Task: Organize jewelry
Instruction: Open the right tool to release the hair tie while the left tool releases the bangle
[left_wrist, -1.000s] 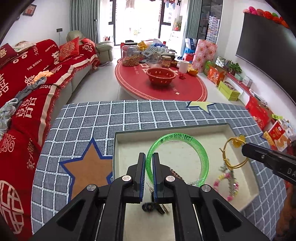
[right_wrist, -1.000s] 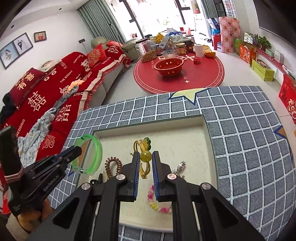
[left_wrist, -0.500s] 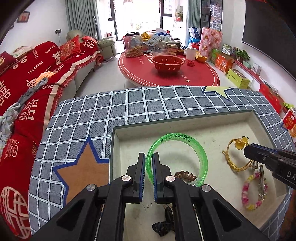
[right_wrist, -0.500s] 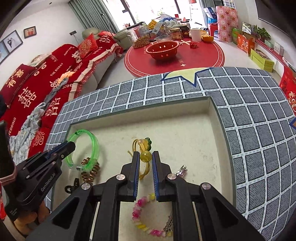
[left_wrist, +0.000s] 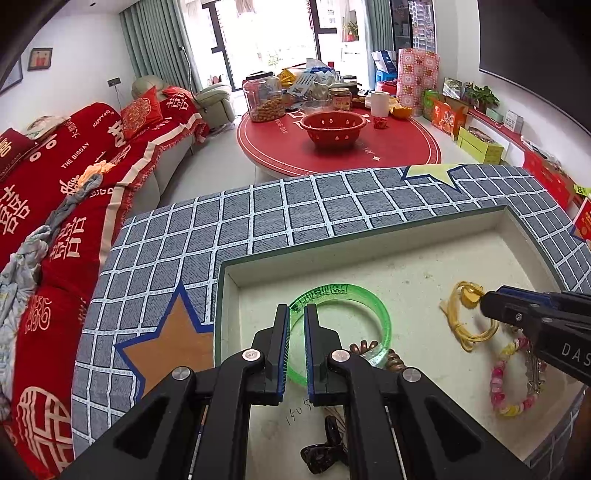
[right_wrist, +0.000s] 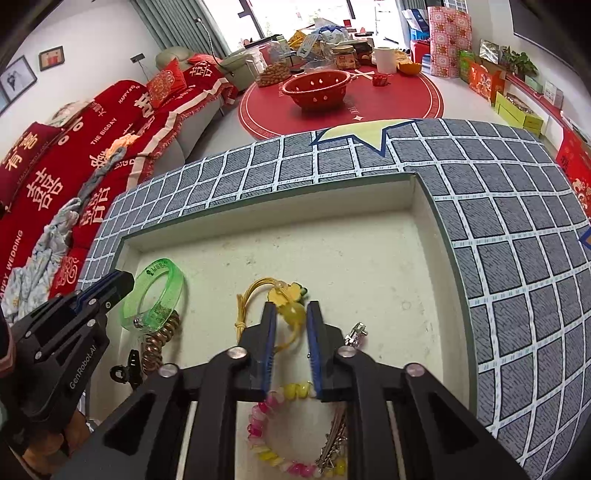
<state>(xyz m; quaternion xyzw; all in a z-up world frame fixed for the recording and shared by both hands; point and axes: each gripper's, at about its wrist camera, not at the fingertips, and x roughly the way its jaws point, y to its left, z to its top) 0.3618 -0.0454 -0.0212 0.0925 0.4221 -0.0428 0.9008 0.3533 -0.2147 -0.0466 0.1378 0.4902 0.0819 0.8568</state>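
Note:
A shallow cream tray (left_wrist: 406, 232) (right_wrist: 258, 229) sits on the grey checked table. My left gripper (left_wrist: 295, 317) has its jaws slightly apart around the rim of a green bangle (left_wrist: 369, 299) (right_wrist: 162, 295), which leans on a brown bead bracelet (right_wrist: 159, 339) on the tray floor. My right gripper (right_wrist: 291, 314) has its jaws parted around the yellow charm of a gold cord bracelet (right_wrist: 255, 291) (left_wrist: 461, 325) lying in the tray. A pink and yellow bead bracelet (right_wrist: 266, 439) (left_wrist: 513, 384) lies below it.
A silver clasp piece (right_wrist: 356, 332) lies right of my right gripper. A dark hair clip (left_wrist: 325, 450) (right_wrist: 125, 369) lies at the tray's near left. A red sofa (left_wrist: 74, 177) stands left, a red round table (left_wrist: 340, 144) behind.
Both grippers have lowered the bangle and the gold cord bracelet onto the tray floor. Both pairs of jaws have widened a little, the right one more.

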